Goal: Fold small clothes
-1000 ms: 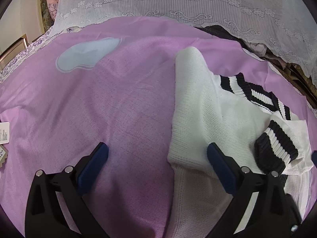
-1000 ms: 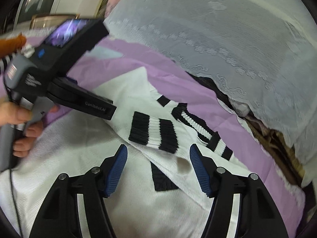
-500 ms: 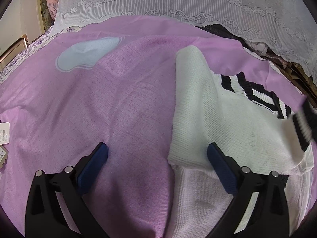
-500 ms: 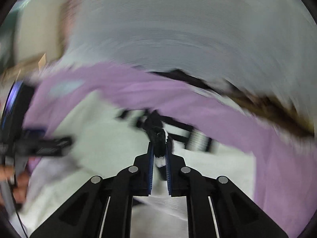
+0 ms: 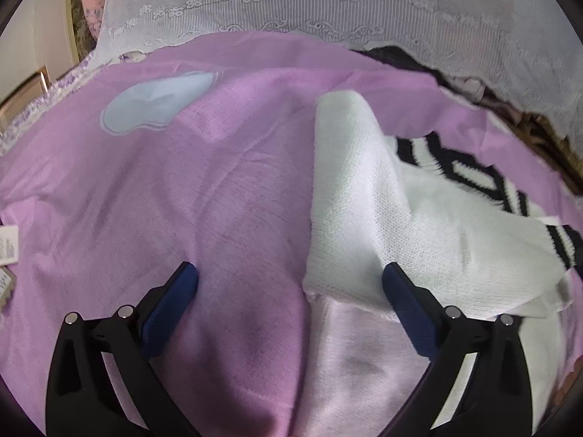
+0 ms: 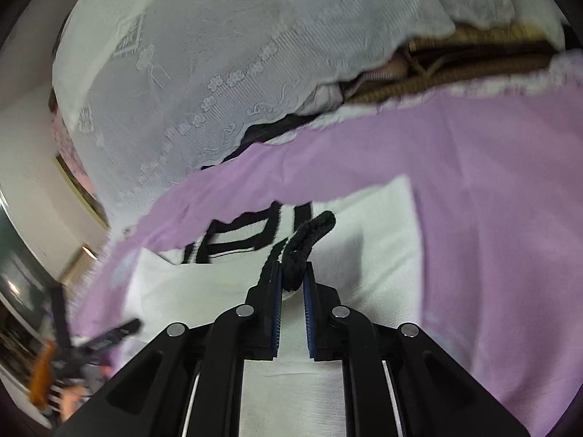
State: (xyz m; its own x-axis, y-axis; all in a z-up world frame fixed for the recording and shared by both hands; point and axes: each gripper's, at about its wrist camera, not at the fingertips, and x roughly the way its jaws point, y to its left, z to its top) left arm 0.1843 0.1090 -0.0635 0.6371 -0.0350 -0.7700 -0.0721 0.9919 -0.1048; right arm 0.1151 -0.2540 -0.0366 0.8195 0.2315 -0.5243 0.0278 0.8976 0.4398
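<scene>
A white knit sweater [image 5: 368,211] with black-striped trim lies on the purple sheet [image 5: 182,200], its left side folded over. My left gripper [image 5: 288,276] stands open low over the sweater's left edge, one blue pad on the sheet and the other over the knit. In the right wrist view my right gripper [image 6: 291,275] is shut on the black-and-white sleeve cuff [image 6: 304,244], which sticks out past the pads. The sweater body [image 6: 364,255] spreads below it. That sleeve [image 5: 510,251] stretches to the right in the left wrist view.
A white lace cover [image 5: 328,3] hangs along the back of the bed. A dark gap with woven brown material [image 6: 473,58] sits at the back right. A pale blue patch [image 5: 156,102] marks the sheet. A paper tag [image 5: 9,245] lies at the left edge.
My right gripper shut on the striped cuff, rolled, and carried it off to the right, unfolding the sleeve from the sweater's front. The left gripper stayed put and open.
</scene>
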